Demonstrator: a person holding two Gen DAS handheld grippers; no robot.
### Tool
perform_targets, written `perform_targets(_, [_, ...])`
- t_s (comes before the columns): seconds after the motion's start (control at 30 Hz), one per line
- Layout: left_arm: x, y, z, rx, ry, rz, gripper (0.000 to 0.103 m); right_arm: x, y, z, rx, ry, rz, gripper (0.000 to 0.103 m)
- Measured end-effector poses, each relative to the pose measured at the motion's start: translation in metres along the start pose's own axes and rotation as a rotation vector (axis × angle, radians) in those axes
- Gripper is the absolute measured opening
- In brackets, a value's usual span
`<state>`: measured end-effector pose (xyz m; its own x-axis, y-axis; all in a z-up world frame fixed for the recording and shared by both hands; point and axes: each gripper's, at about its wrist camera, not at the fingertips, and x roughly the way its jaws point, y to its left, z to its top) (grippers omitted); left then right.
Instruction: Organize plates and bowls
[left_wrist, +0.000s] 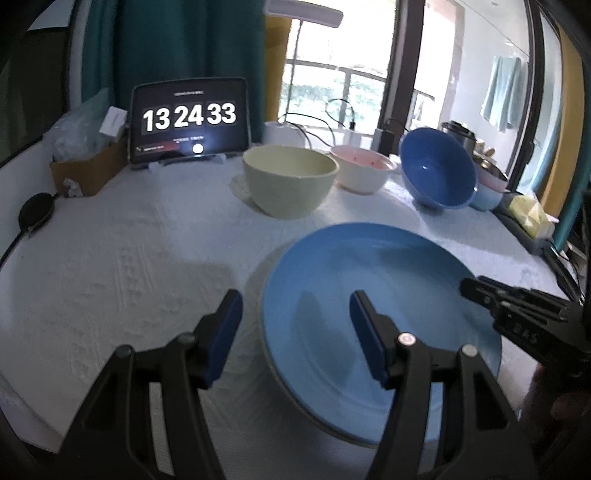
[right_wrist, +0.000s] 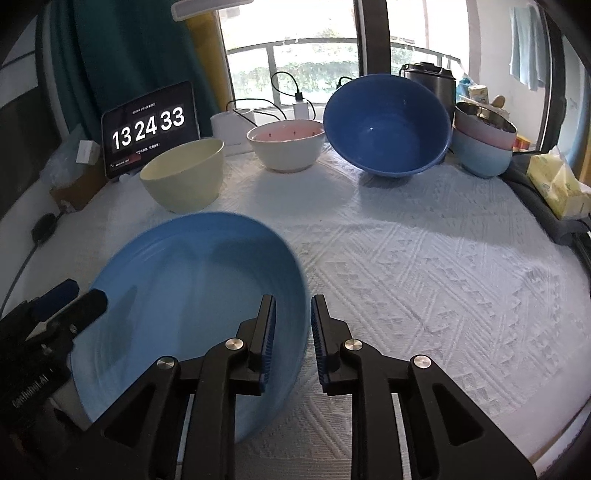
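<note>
Nearest, right wrist view: right gripper (right_wrist: 293, 332), black with blue pads, jaws a narrow gap apart, straddling the right rim of blue plate (right_wrist: 192, 306); pads not seen pressing on it. Left gripper (right_wrist: 66, 299) entering at 9 o'clock, tips over the plate's left rim.

Left wrist view: left gripper (left_wrist: 295, 334), jaws well apart, plate rim passing between them, right pad (left_wrist: 365, 339) over the plate face, left pad over white cloth; contact cannot be told. Right gripper (left_wrist: 476, 290) at 3 o'clock on the plate's edge.

Blue plate (left_wrist: 388, 295) resting atop a paler plate (left_wrist: 258, 280), only a sliver showing at 9 o'clock, on table (right_wrist: 424, 277) with white textured cloth.

Beyond, at 12 o'clock in the left wrist view: cream bowl (left_wrist: 290, 181); pink-lined white bowl (left_wrist: 364, 168) just beside it; dark blue bowl (left_wrist: 437, 168), tilted, at 1 o'clock; stacked pale bowls (left_wrist: 489, 190) behind it.

Farthest, at 11 o'clock: tablet (left_wrist: 190, 118) showing 13 24 33; cardboard box (left_wrist: 88, 170) at 10 o'clock. Yellow tissue pack (right_wrist: 557, 188) at 2 o'clock in the right wrist view.
</note>
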<state>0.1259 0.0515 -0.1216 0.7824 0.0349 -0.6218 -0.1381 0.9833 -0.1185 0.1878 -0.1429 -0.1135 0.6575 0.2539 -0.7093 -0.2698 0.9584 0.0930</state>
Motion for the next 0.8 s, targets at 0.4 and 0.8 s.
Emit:
perform_targets(0.4, [0.015,0.011,-0.001,-0.029,0.035,0.056,0.062,-0.001,-0.012,0.000,0.036,0.001,0.007,0.029])
perform_targets(0.8, [0.035,0.009,-0.008,-0.038,0.099,0.015,0.062,0.014,-0.008,-0.006,0.052,0.025,0.052,0.047])
